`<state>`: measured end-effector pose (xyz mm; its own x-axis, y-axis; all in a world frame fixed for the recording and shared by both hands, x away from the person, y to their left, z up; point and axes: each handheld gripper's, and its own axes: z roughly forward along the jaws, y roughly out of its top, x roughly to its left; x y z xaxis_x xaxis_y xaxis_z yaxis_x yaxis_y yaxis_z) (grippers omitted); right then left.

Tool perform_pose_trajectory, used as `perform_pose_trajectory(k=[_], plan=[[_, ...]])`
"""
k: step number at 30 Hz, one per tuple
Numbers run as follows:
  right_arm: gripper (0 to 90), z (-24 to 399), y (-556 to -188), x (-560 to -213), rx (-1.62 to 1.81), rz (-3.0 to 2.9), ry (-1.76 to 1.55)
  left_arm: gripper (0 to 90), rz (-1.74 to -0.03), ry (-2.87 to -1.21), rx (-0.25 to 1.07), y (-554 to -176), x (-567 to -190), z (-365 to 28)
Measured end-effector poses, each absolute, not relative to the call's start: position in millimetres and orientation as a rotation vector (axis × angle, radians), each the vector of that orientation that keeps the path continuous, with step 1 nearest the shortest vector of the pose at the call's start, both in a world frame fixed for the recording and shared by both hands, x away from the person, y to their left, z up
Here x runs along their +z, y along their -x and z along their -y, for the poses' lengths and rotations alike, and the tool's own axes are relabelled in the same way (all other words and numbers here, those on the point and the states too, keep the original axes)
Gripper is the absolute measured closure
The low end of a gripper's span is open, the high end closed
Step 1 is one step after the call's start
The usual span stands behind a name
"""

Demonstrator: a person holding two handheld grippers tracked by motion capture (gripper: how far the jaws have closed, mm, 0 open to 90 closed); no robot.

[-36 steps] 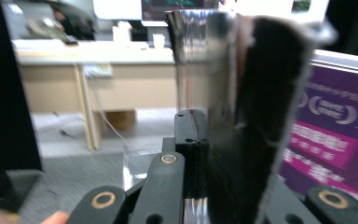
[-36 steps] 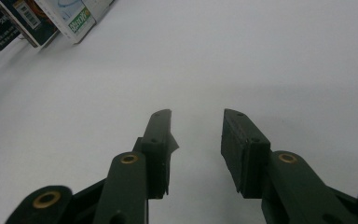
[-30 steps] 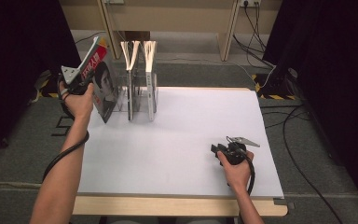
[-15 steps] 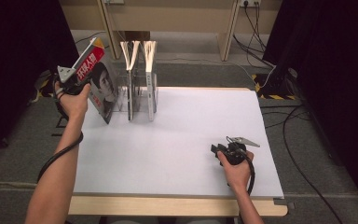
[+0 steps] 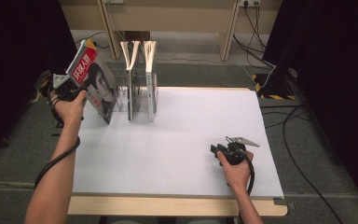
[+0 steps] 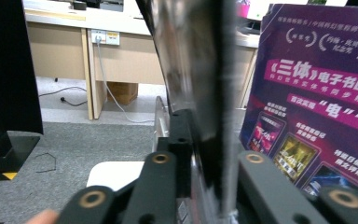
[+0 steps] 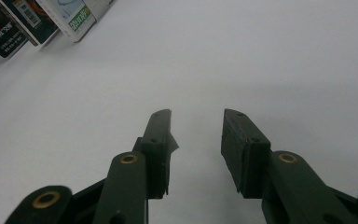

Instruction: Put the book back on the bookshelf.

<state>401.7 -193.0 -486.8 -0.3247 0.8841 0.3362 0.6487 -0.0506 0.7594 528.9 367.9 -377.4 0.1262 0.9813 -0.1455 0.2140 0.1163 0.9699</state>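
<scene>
— Where's the magazine (image 5: 93,84)?
— Tilted in the air at the counter's (image 5: 177,140) far left corner, beside the rack (image 5: 137,95). The left claw (image 5: 65,88) has just been closing and pinches it.
— And the right claw (image 5: 226,151)?
— Resting on the counter, jaws apart, holding nothing.

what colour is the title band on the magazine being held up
Red with white characters, across the top of the magazine cover; clearest in the high view.

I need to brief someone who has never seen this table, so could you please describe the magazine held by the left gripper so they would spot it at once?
Start at the white table and go to the clear rack at its far left corner. Just left of the rack, the left gripper holds the magazine tilted, the only one showing its cover: a red title block above a portrait.
</scene>
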Motion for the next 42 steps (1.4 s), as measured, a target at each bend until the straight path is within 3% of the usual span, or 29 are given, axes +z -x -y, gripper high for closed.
perform_pose_trajectory(k=[10, 23, 28, 30, 34, 42], plan=[[63.0, 194, -402, -487, 1.312, -1.966, -1.652, 81.8, -1.300, -1.377, 1.016, -530, -377, -371], [62.9, 193, -401, -487, 1.314, -1.970, -1.652, 78.4, -1.318, -1.358, 0.974, -529, -381, -374], [62.8, 193, -401, -487, 1.315, -1.968, -1.651, 72.1, -1.325, -1.333, 0.944, -529, -379, -376], [62.8, 193, -401, -487, 1.315, -1.970, -1.652, 79.9, -1.321, -1.341, 0.943, -529, -376, -376], [62.8, 192, -402, -487, 1.315, -1.967, -1.655, 85.5, -1.268, -1.359, 1.001, -530, -369, -370], [62.8, 194, -401, -488, 1.314, -1.969, -1.667, 83.3, -1.171, -1.436, 1.096, -532, -375, -354]])
